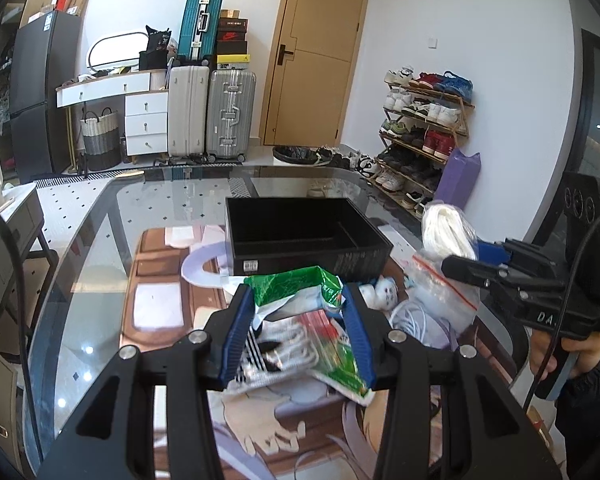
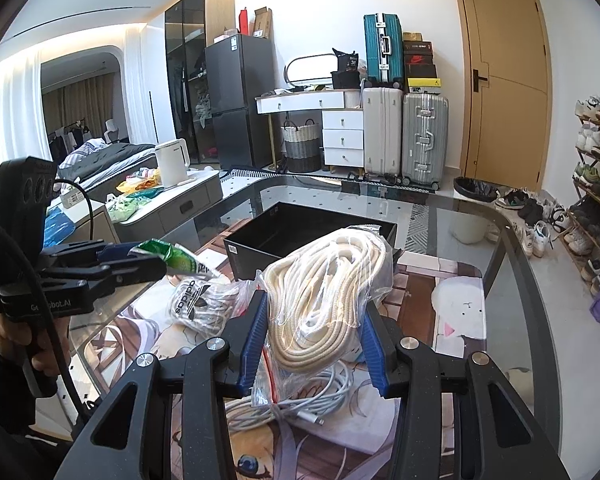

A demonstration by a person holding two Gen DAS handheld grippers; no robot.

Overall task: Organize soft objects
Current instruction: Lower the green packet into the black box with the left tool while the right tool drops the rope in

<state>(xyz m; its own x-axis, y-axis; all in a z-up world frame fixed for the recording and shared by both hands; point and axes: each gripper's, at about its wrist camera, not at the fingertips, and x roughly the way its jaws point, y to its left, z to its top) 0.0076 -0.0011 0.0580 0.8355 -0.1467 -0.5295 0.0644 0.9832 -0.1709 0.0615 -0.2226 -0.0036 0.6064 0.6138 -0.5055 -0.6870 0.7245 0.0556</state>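
My left gripper (image 1: 298,292) is shut on a green and white plastic packet (image 1: 288,282), lifted just above the table. In the right wrist view the same gripper (image 2: 140,260) holds the packet (image 2: 176,255) at the left. My right gripper (image 2: 315,308) is shut on a clear bag of cream rope (image 2: 324,280); from the left wrist it shows at the right (image 1: 474,258) with the bag (image 1: 448,232) raised. An open black box (image 1: 300,236) (image 2: 300,232) stands just beyond both. A clear Adidas bag of laces (image 2: 196,304) and a white cable (image 2: 300,400) lie on the mat.
The printed mat (image 2: 452,292) covers the near part of a glass table (image 2: 520,264). A small white soft toy (image 1: 384,292) lies near the box. A person's hand (image 1: 580,352) holds the right gripper. Suitcases, a shoe rack and a door stand behind.
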